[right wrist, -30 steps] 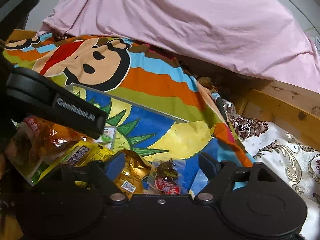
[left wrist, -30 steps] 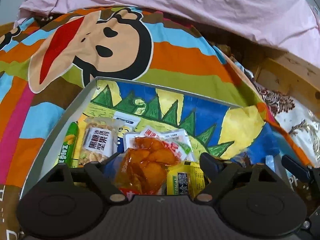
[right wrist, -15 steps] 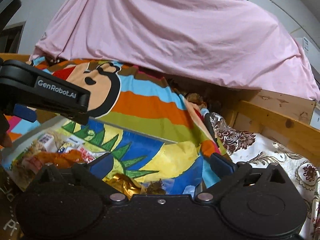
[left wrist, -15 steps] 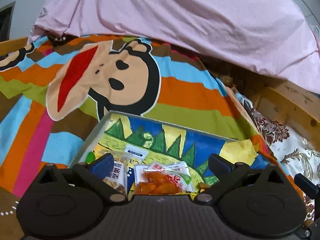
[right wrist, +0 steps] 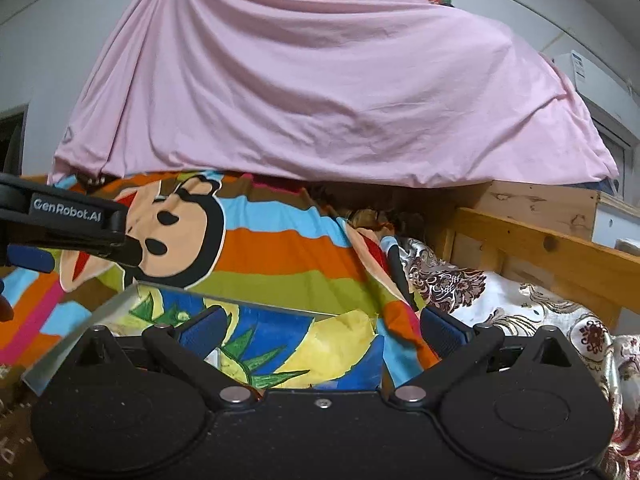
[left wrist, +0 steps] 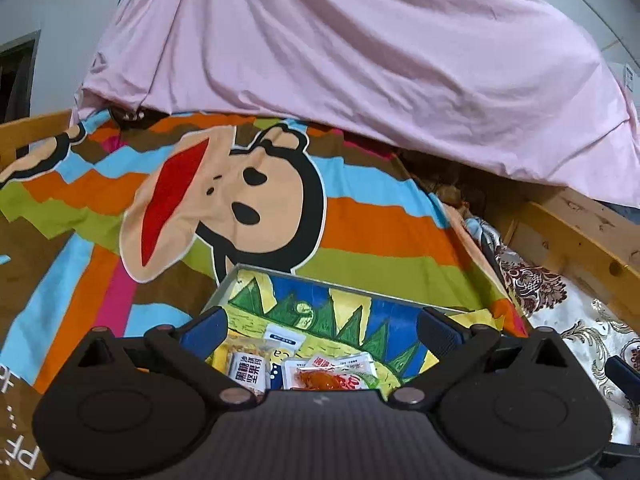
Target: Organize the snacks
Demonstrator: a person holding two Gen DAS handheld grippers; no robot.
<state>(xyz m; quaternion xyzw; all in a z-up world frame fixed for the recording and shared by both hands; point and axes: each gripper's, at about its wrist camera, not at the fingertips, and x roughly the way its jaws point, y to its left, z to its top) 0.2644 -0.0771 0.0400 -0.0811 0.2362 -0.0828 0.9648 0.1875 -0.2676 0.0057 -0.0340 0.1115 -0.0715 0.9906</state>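
Jaws spread wide and empty on both the left gripper [left wrist: 320,330] and right gripper [right wrist: 322,326]; the snacks [left wrist: 308,370] lie in the shallow box [left wrist: 224,292] on the bedspread [left wrist: 380,228] — apparently let go there.

Left hand-held gripper [left wrist: 320,330] and right hand-held gripper [right wrist: 320,330], jaws spread wide (nothing between them)

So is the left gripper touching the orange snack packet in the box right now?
Apart. In the left wrist view the left gripper is open with nothing between its fingers, and the orange snack packet lies below in the box, clear of both pads.
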